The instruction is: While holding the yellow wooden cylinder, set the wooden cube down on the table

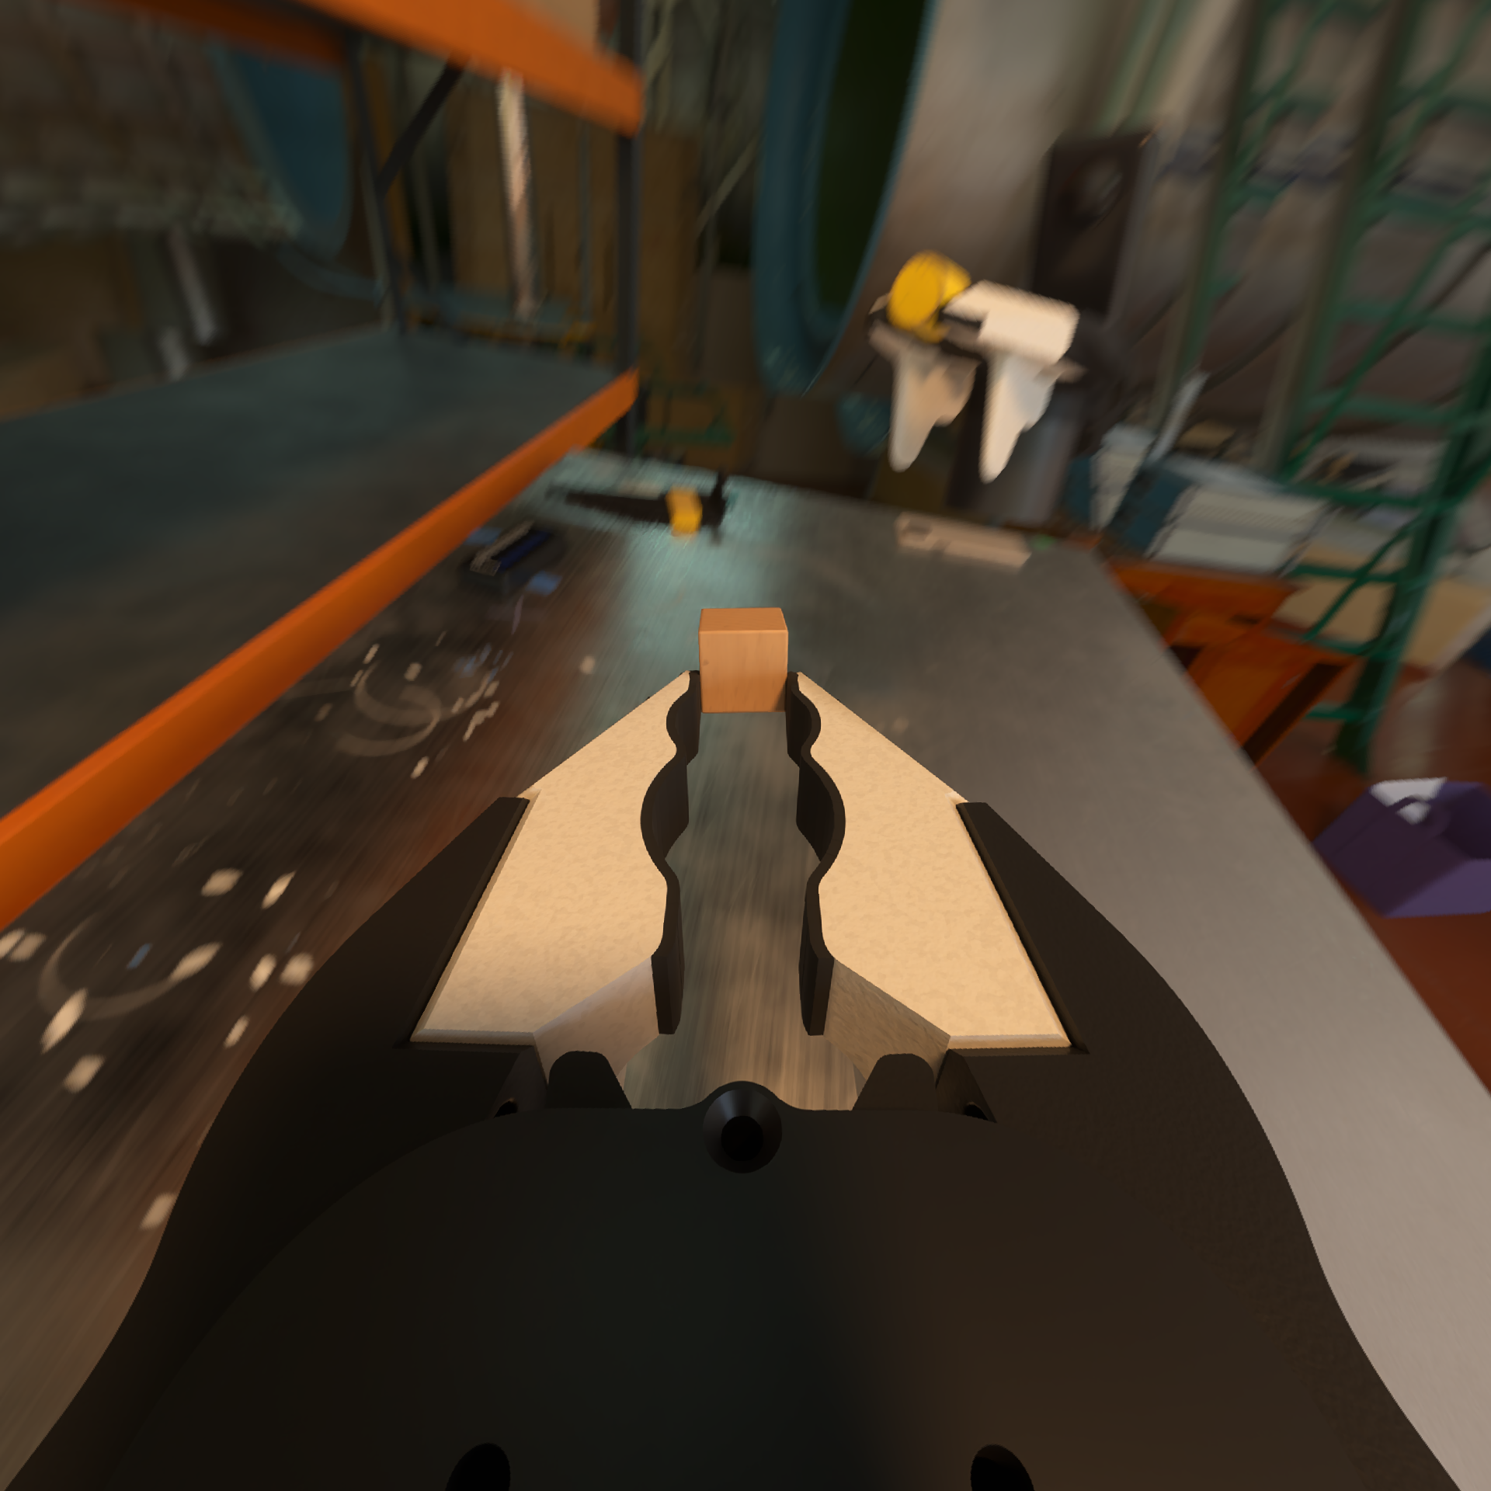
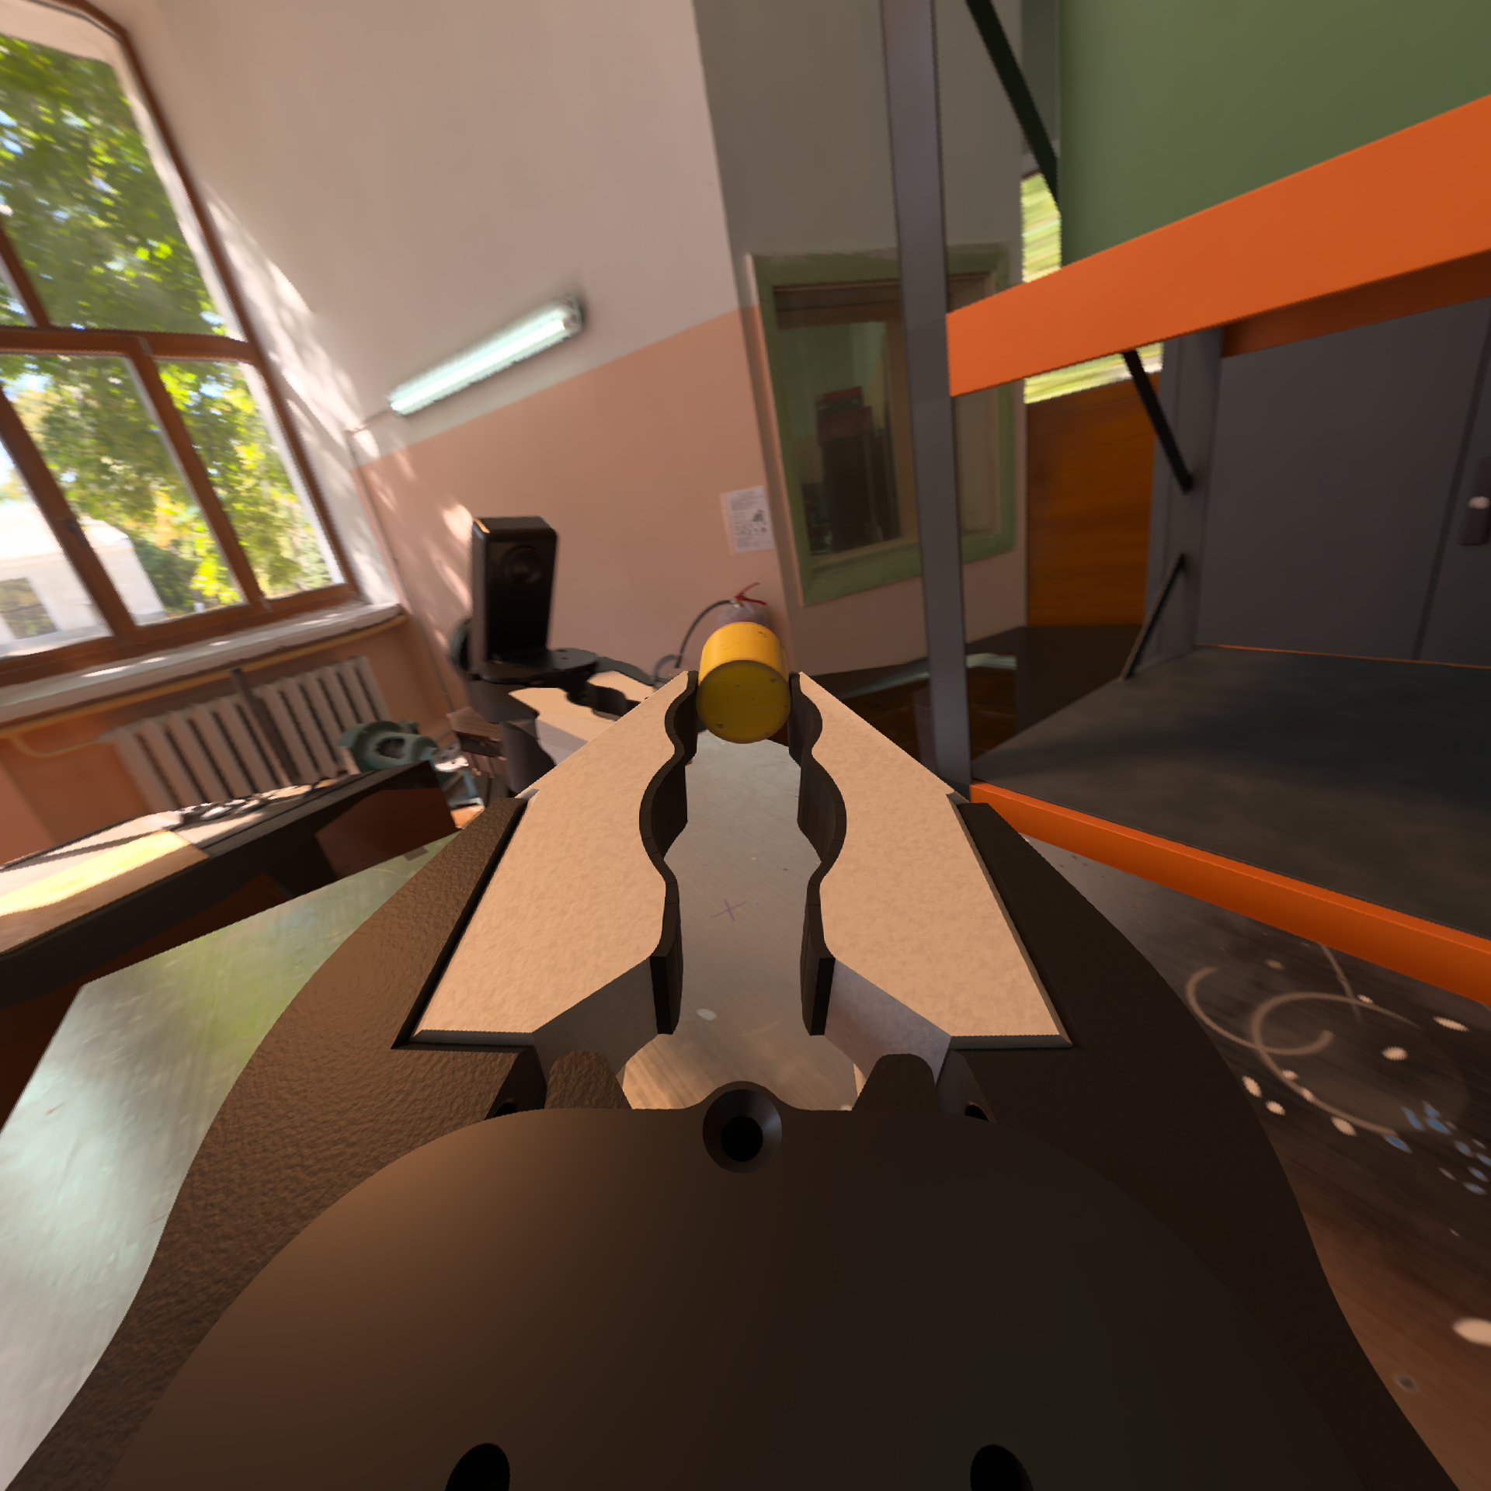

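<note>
Between left hand-held gripper (image 1: pixel 743 692) tips sits wooden cube (image 1: pixel 741 660), pinched; right hand-held gripper (image 2: pixel 743 692) clamps yellow cylinder (image 2: pixel 742 692).

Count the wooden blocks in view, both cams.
2. The wooden cube sits between the left claw tips; the yellow wooden cylinder is clamped at the right claw tips. Others could be hidden.
</note>
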### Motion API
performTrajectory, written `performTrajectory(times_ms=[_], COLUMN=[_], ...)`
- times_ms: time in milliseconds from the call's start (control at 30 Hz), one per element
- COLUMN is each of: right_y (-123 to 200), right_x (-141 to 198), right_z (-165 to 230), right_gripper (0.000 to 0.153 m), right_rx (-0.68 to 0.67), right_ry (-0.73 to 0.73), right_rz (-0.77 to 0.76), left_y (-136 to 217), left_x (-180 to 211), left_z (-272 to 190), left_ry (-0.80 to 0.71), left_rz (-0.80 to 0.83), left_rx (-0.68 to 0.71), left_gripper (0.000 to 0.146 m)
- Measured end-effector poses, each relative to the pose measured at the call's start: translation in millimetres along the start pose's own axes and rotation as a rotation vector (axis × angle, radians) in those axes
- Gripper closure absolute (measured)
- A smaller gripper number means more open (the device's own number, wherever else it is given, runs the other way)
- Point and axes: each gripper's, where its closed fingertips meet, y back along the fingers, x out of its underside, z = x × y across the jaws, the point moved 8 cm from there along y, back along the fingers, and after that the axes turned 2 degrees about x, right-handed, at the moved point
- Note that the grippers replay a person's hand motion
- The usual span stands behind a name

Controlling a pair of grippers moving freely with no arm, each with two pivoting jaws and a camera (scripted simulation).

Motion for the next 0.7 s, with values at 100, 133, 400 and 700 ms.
performTrajectory(times_ms=[100,133,400,700], right_y=[-2,-4,-19,-14], right_x=[5,8,26,41], right_z=[-3,-4,13,5], right_gripper=[0.131,0.131,0.131,0.131], right_rx=[0.05,0.065,0.097,0.096], right_ry=[0.0,0.006,0.146,0.126], right_rz=[0.054,0.088,0.255,0.33], left_y=[18,25,73,75], left_x=[16,26,94,127], left_z=[6,9,51,62], left_ry=[-0.009,0.0,0.216,0.417], left_rz=[0.316,0.415,0.564,0.98], left_rx=[-0.257,-0.373,-0.871,-0.76], left_gripper=[0.126,0.126,0.126,0.126])
